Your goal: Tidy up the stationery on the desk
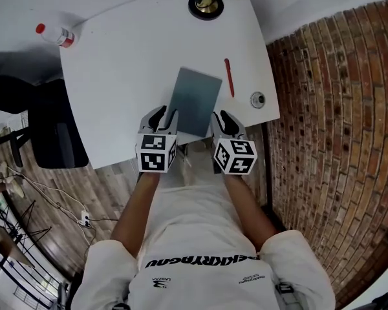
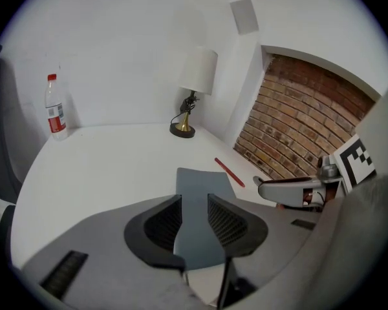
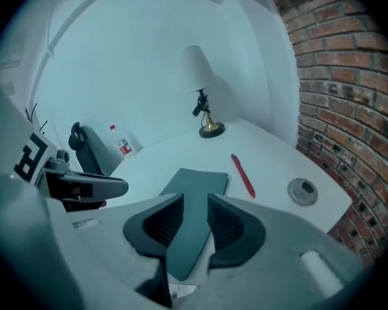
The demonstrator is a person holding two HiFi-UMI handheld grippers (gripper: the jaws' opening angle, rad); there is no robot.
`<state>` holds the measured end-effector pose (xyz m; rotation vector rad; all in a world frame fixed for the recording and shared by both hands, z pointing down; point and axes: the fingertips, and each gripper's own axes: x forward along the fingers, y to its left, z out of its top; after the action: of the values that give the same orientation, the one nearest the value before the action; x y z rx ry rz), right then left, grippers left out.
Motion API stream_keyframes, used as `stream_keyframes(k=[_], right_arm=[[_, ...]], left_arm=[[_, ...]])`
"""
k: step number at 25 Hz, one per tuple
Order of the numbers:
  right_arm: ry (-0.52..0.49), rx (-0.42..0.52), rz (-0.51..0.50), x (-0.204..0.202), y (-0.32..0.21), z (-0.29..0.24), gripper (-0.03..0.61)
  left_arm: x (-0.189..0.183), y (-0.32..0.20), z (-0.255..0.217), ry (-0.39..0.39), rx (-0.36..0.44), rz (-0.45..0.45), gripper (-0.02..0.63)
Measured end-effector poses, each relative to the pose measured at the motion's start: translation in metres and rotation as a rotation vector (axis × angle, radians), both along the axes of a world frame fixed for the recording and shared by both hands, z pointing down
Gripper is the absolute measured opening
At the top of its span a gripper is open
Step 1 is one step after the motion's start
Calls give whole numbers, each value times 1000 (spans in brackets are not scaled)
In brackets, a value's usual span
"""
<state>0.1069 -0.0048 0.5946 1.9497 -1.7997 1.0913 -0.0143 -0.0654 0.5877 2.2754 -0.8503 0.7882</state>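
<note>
around the desk: white desk (image 1: 129, 76) with a lamp (image 2: 199, 71) at the far end, a clear water bottle (image 1: 55, 35) with a red cap in the far left corner, and a round cable grommet (image 1: 257, 99) near the right edge. There's a black chair (image 1: 48, 128) just off the left side and a brick wall (image 1: 336, 108) on the right.

in the way: nothing sits between the grippers and the stationery.

stationery: the grey-blue notebook (image 1: 194, 99) lies flat, mid-desk, with its near end close to the desk's near edge. The red pen (image 1: 229, 77) lies just right of it, apart from it, and the grommet is a bit further right.

writing: the bottle has a red label, too small to read. The person's white shirt has dark print that's upside down in the head view, and I can't read it reliably. Both grippers' cubes carry black-and-white square markers.

left gripper (image 1: 163, 118): jaws apart with a moderate gap and not clamped on anything. It's at the notebook's near left corner, and the notebook shows through the gap in its own view. Can't tell if it touches.

right gripper (image 1: 224, 121): same deal, jaws apart and gripping nothing. It's by the near right corner with the notebook lined up in the gap.
</note>
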Motion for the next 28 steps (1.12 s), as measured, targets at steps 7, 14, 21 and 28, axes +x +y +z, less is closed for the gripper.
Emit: stream_keyframes(k=[7, 14, 21, 28], right_arm=[[-32, -71, 4, 7, -5, 42, 116], [-52, -105, 5, 8, -13, 67, 129], [-44, -127, -13, 9, -16, 79, 130], [-63, -151, -23, 5, -18, 88, 120]], left_arm=[[9, -8, 41, -53, -63, 5, 141], [15, -20, 70, -89, -98, -7, 141], [22, -25, 84, -90, -128, -13, 152], [29, -20, 94, -108, -165, 4, 153]])
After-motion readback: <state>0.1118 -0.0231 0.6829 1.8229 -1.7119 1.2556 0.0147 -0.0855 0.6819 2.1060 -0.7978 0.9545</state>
